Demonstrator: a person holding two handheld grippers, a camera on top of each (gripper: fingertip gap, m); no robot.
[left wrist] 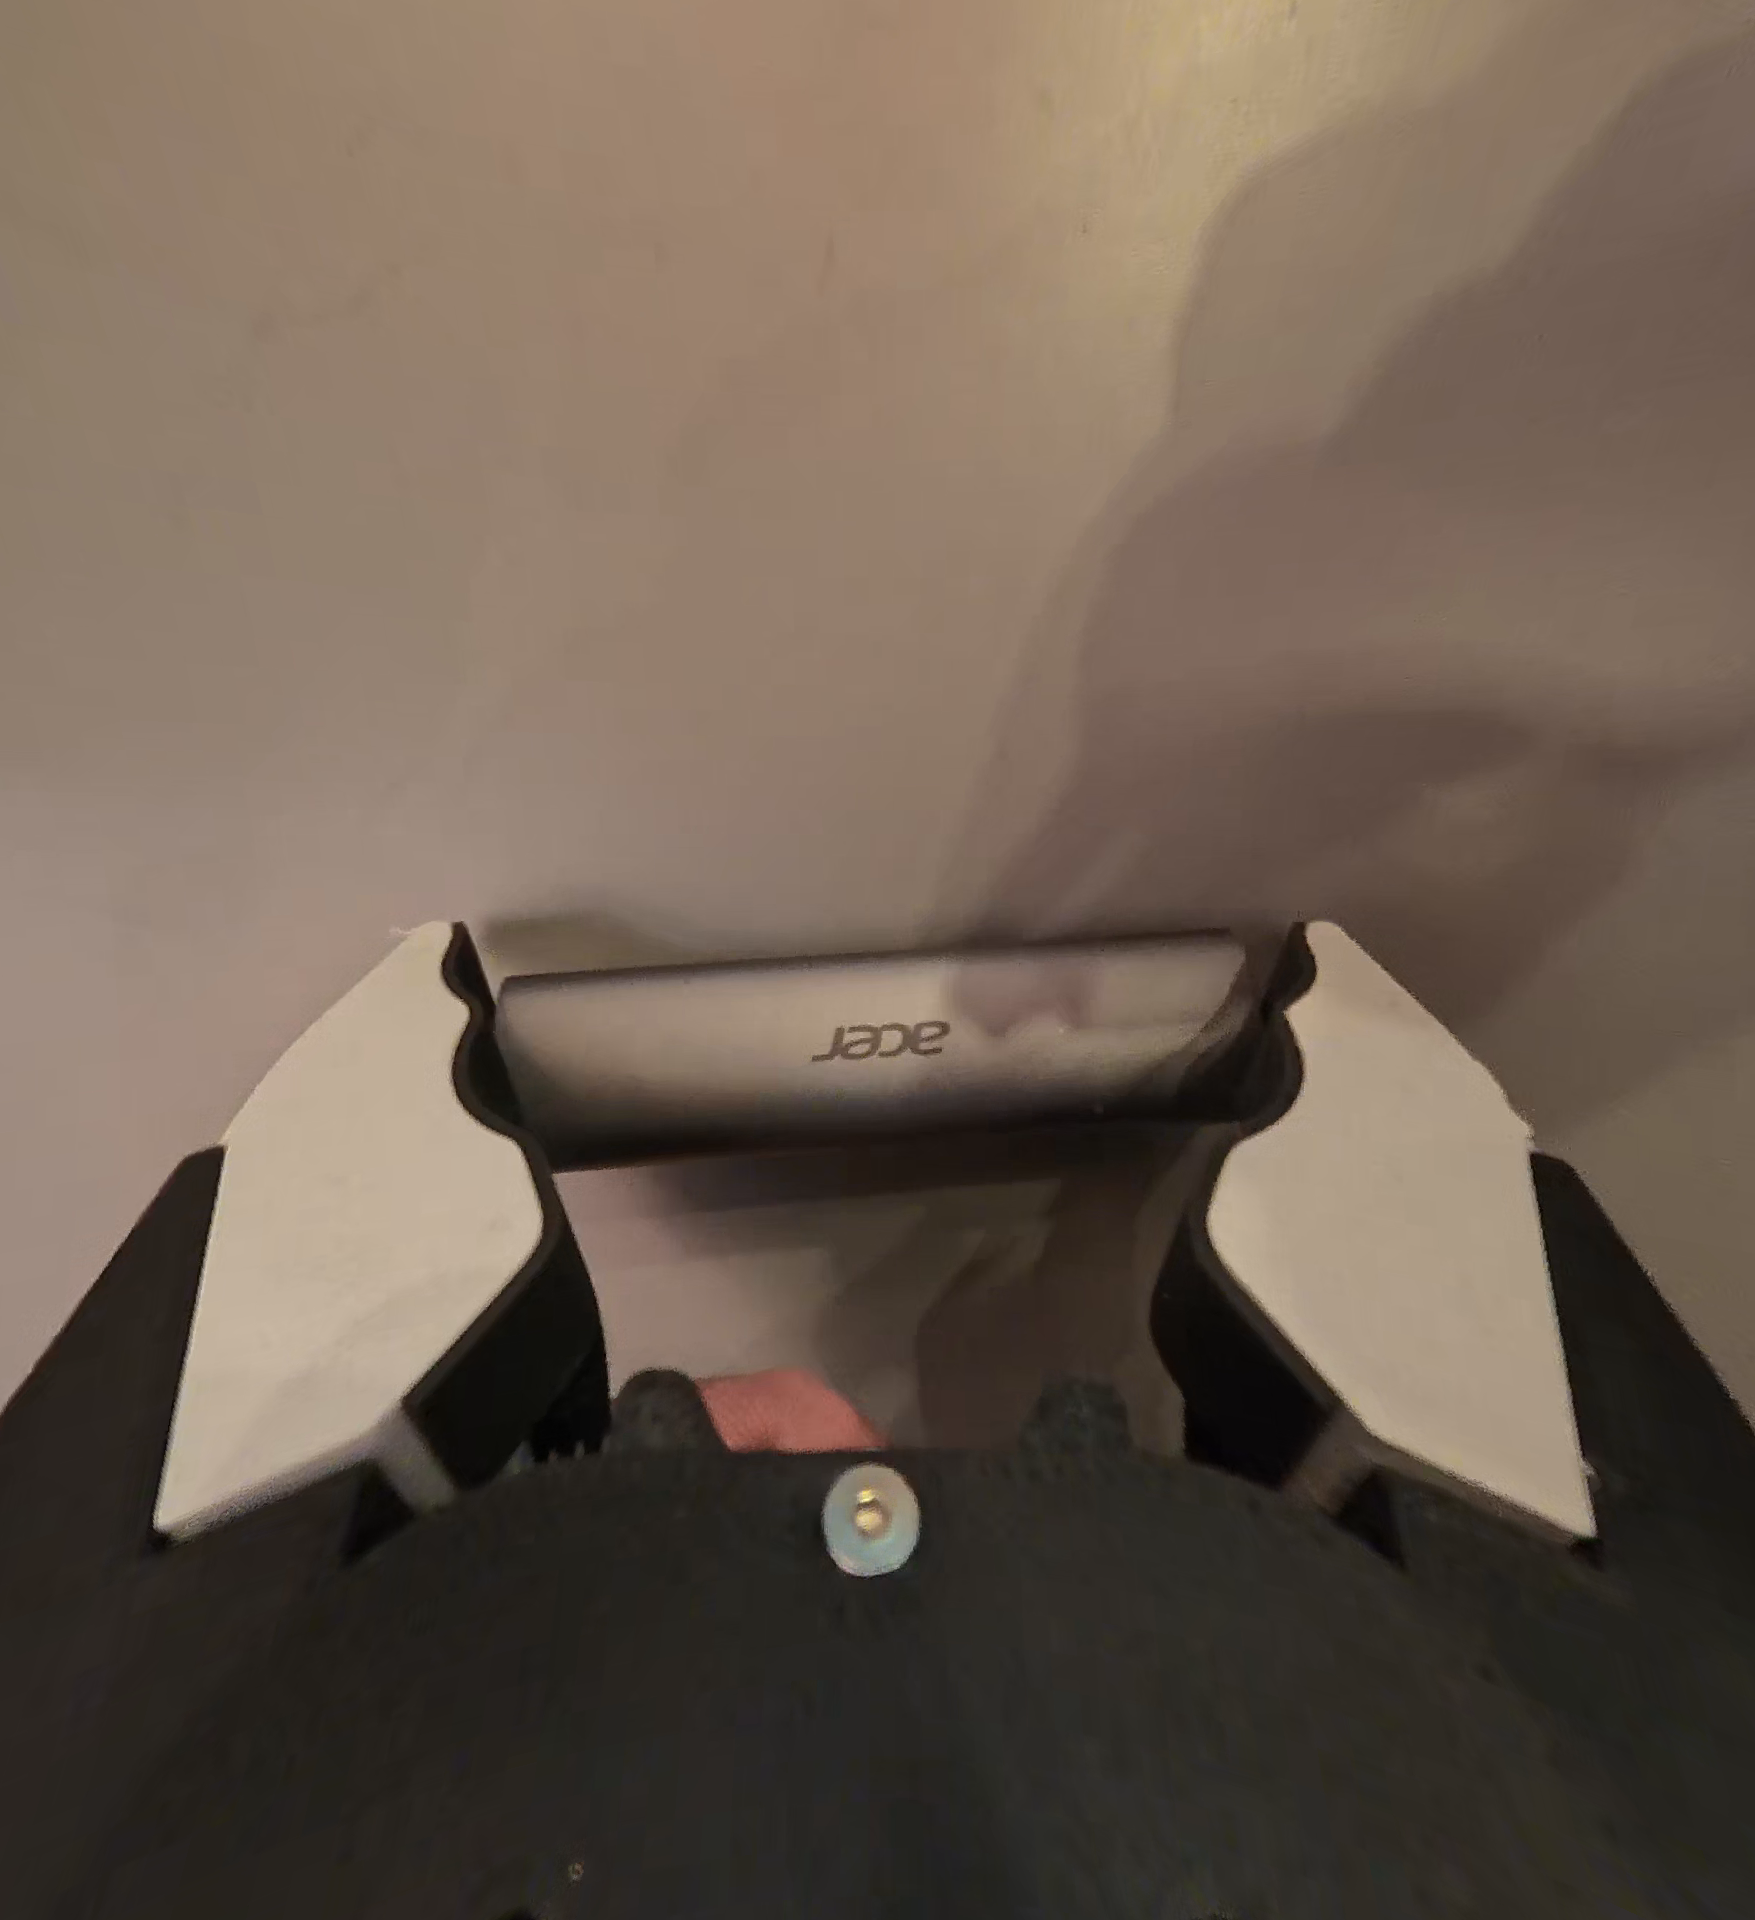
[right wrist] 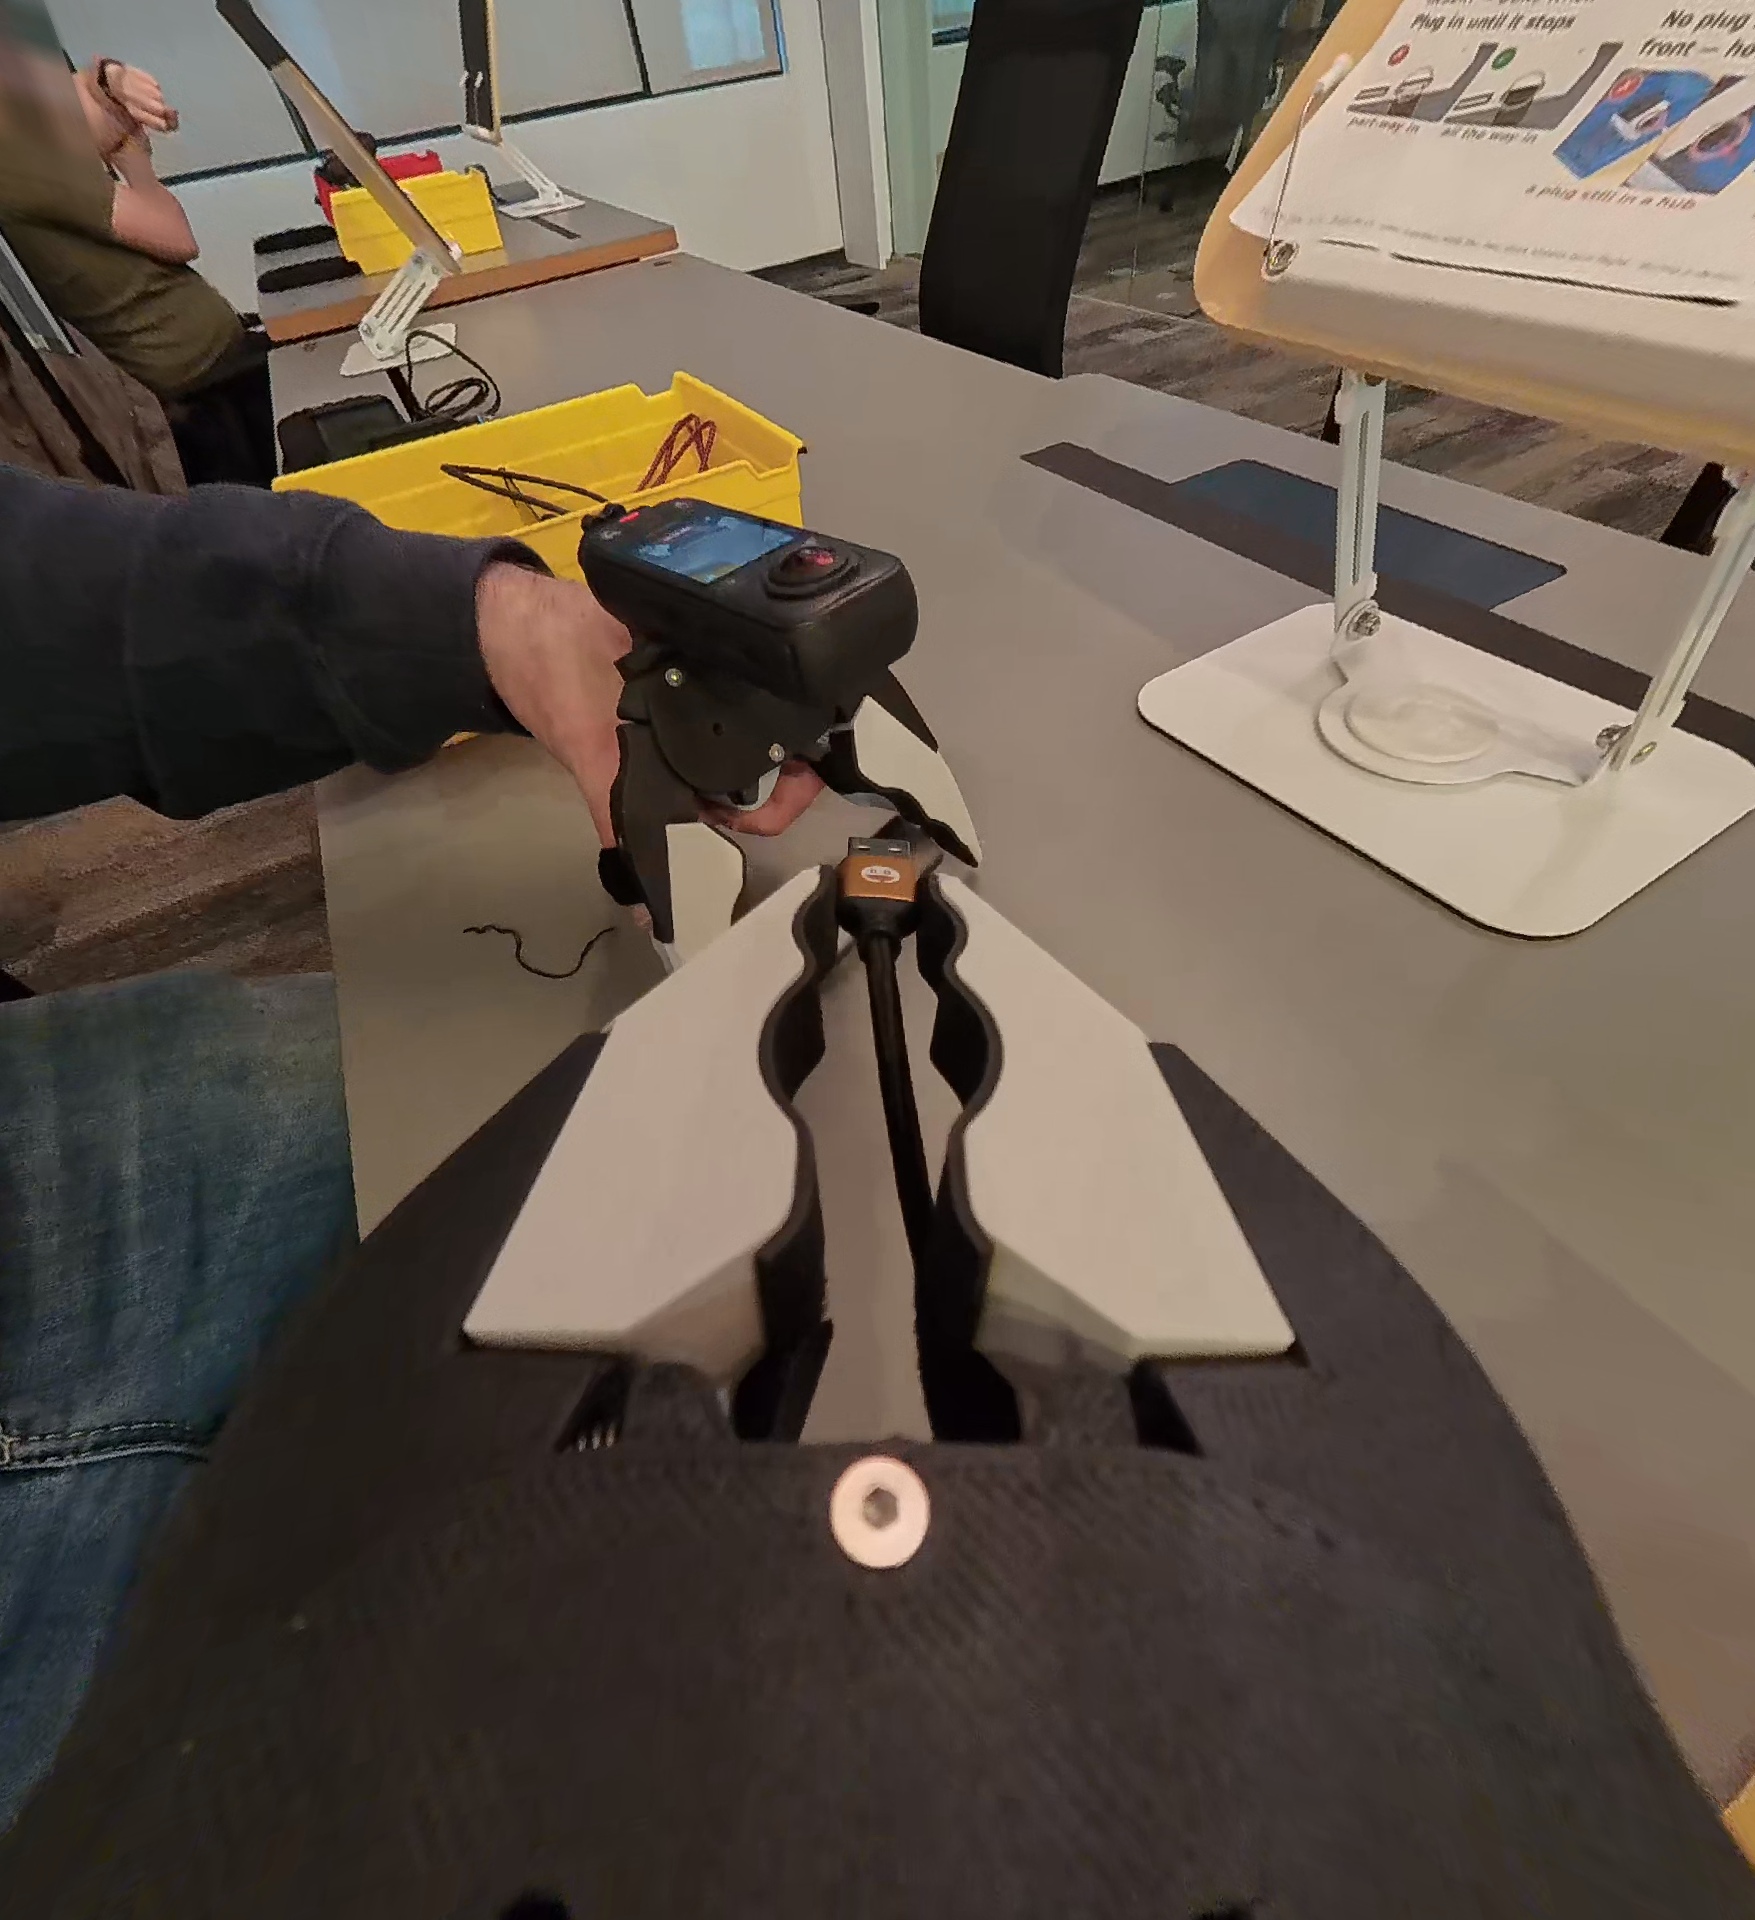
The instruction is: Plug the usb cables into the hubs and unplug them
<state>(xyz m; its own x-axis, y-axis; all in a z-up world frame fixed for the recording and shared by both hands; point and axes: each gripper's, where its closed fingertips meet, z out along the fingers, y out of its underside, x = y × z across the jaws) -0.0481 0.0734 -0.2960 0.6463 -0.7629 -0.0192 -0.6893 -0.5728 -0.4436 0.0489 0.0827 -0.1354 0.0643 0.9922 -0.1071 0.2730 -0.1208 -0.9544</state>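
Observation:
In the left wrist view my left gripper [left wrist: 878, 966] is shut on a grey metal USB hub [left wrist: 852, 1049]. It grips the hub by its two ends, crosswise between the fingertips, close above the pale table [left wrist: 644, 520]. In the right wrist view my right gripper [right wrist: 878, 883] is shut on the orange-brown plug [right wrist: 878, 876] of a black USB cable [right wrist: 899, 1091]. The cable runs back between the fingers, and the plug's metal tip points forward. The left gripper [right wrist: 811, 868] hangs fingers-down just beyond the plug. The hub is mostly hidden there, so I cannot tell whether the plug touches it.
A yellow bin [right wrist: 582, 457] with cables stands behind the left hand. A white stand [right wrist: 1455, 769] carrying an instruction sheet [right wrist: 1538, 135] is at the right. A short black wire [right wrist: 540, 951] lies on the grey table [right wrist: 1268, 1039]. A seated person [right wrist: 114, 260] is far left. The left gripper's tips are roughly 20 cm from the right gripper's.

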